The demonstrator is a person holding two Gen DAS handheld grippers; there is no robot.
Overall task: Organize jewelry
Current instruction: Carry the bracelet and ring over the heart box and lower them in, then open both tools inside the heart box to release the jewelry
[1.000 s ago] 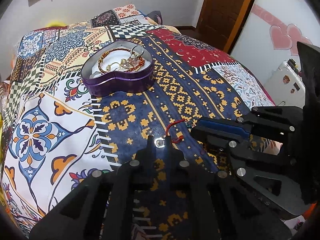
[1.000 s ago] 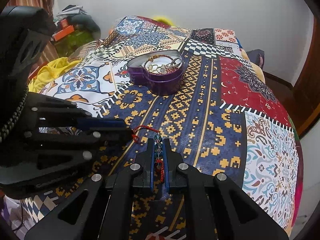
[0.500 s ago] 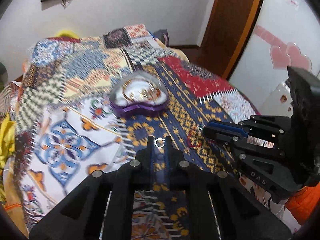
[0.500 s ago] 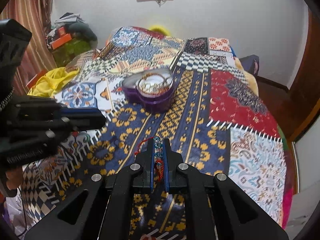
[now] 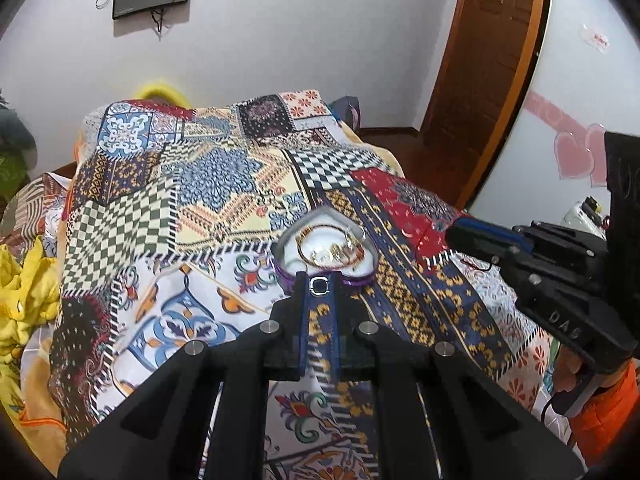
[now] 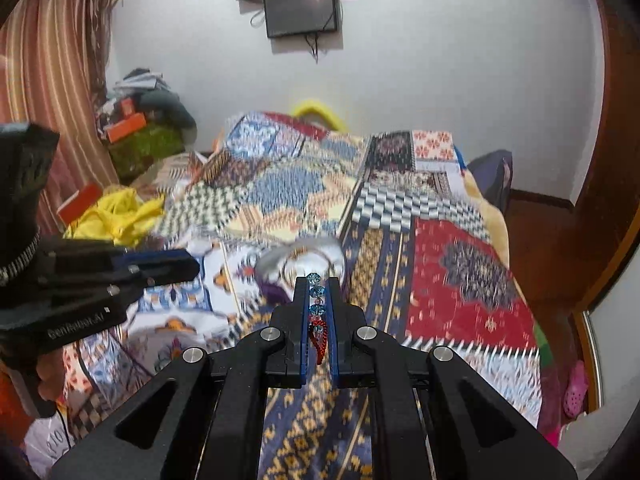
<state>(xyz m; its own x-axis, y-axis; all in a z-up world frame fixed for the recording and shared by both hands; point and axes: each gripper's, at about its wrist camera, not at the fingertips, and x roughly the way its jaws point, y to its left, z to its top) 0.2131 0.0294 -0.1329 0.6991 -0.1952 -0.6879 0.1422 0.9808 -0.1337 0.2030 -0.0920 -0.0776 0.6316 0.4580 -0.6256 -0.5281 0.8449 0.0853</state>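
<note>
A purple heart-shaped tin (image 5: 328, 254) with bangles and rings on its white lining sits on the patchwork bedspread (image 5: 224, 184); it looks blurred in the right wrist view (image 6: 300, 266). My left gripper (image 5: 320, 285) is shut on a small silver square ring (image 5: 320, 286), held above the bed just in front of the tin. My right gripper (image 6: 318, 292) is shut on a bracelet of blue beads and red cord (image 6: 318, 312), raised above the bed near the tin. Each gripper shows in the other's view: the right (image 5: 480, 240), the left (image 6: 160, 266).
A wooden door (image 5: 488, 52) stands at the back right. Yellow cloth (image 6: 116, 212) and a pile of clutter (image 6: 140, 128) lie left of the bed. A screen (image 6: 302, 10) hangs on the far wall.
Both grippers have risen well above the bedspread with the ring and the bracelet. The bracelet has left the bed. The tin now lies just beyond both sets of fingertips.
</note>
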